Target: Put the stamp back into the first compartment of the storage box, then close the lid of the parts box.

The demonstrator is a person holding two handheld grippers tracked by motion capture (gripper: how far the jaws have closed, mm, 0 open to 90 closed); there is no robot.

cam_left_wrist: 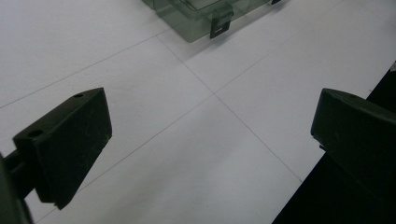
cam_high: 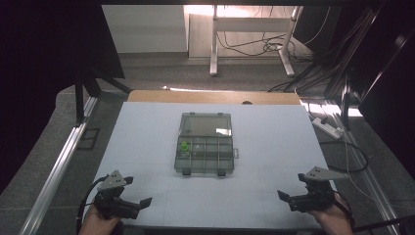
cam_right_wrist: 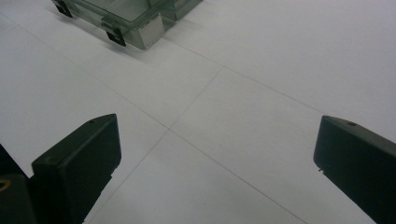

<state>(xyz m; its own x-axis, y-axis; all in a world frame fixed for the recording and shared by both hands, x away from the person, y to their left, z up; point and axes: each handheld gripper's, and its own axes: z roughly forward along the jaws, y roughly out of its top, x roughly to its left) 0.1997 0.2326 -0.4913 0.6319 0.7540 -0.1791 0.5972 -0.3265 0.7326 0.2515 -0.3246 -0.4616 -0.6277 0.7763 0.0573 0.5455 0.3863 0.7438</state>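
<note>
You're holding the left gripper (cam_high: 139, 203) and right gripper (cam_high: 288, 197) wide open and empty near the table's (cam_high: 147, 122) front edge, well short of the compartment box (cam_high: 204, 144) lying mid-table with its lid open, so nothing's been handled yet.

The right tool (cam_right_wrist: 217, 168) hovers with its two black jaws spread wide over the white tabletop (cam_right_wrist: 261, 107), pointing toward a clear compartment box (cam_right_wrist: 128, 16) well ahead.
</note>
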